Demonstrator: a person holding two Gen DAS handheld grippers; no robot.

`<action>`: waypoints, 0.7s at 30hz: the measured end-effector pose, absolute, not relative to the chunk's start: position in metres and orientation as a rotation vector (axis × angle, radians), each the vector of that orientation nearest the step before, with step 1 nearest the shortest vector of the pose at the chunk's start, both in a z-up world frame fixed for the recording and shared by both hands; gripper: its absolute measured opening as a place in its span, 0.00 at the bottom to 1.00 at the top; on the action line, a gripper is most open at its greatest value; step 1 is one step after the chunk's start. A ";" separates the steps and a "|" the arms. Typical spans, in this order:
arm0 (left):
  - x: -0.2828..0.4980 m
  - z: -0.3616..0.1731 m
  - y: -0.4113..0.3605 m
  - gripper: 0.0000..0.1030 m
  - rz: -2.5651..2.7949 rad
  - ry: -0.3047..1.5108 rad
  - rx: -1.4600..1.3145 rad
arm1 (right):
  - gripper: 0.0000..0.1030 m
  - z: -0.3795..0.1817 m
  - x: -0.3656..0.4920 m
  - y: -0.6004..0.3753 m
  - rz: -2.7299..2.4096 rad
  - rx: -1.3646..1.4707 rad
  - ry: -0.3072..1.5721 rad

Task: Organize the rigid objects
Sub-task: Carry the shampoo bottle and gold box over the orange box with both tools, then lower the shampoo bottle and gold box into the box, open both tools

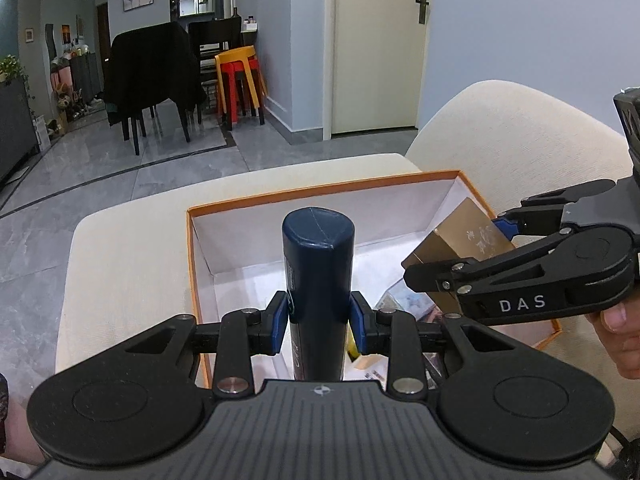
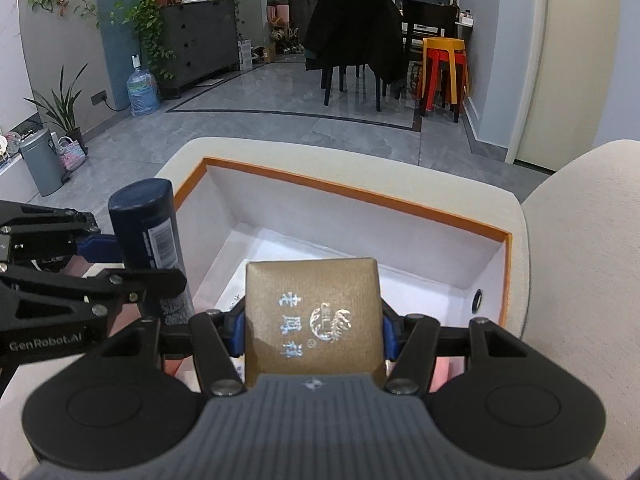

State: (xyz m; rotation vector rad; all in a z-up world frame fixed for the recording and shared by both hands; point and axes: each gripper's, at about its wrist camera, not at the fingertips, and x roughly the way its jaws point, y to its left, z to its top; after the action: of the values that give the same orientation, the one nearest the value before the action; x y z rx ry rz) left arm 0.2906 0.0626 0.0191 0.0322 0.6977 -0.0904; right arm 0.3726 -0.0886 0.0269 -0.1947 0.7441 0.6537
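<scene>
An orange-edged cardboard box [image 1: 320, 190] with a white inside sits on a cream sofa seat. My left gripper [image 1: 320, 314] is shut on a dark blue cylindrical bottle [image 1: 318, 264], held upright over the box's near left part. My right gripper [image 2: 312, 330] is shut on a small gold box [image 2: 312, 320] with silver characters, held above the box's near side. In the right wrist view the blue bottle [image 2: 148, 236] and the left gripper [image 2: 104, 260] show at the left edge of the orange-edged box [image 2: 360, 196]. The gold box [image 1: 468, 240] and right gripper [image 1: 460, 254] appear at the right in the left wrist view.
A few flat items lie on the box floor [image 1: 404, 304] near its front. The cream sofa backrest [image 1: 512, 136] rises at the right. Beyond the seat is grey tiled floor [image 2: 280, 96], with dark chairs [image 2: 356, 36], stacked stools [image 2: 444, 68] and a closed door [image 1: 380, 44].
</scene>
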 end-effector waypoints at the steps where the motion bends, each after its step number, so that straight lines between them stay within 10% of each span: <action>1: 0.292 0.019 0.063 0.35 -0.090 0.700 0.033 | 0.57 0.026 0.375 -0.088 0.649 -0.194 0.746; 21: 0.345 0.007 0.061 0.35 -0.012 0.817 0.157 | 0.57 0.001 0.420 -0.054 0.552 -0.104 0.803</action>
State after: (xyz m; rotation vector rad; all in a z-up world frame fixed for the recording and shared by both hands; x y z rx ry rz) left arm 0.3447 0.0611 0.0066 0.1570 0.8166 -0.0115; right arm 0.4199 -0.0537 0.0014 -0.1042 0.8033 0.5521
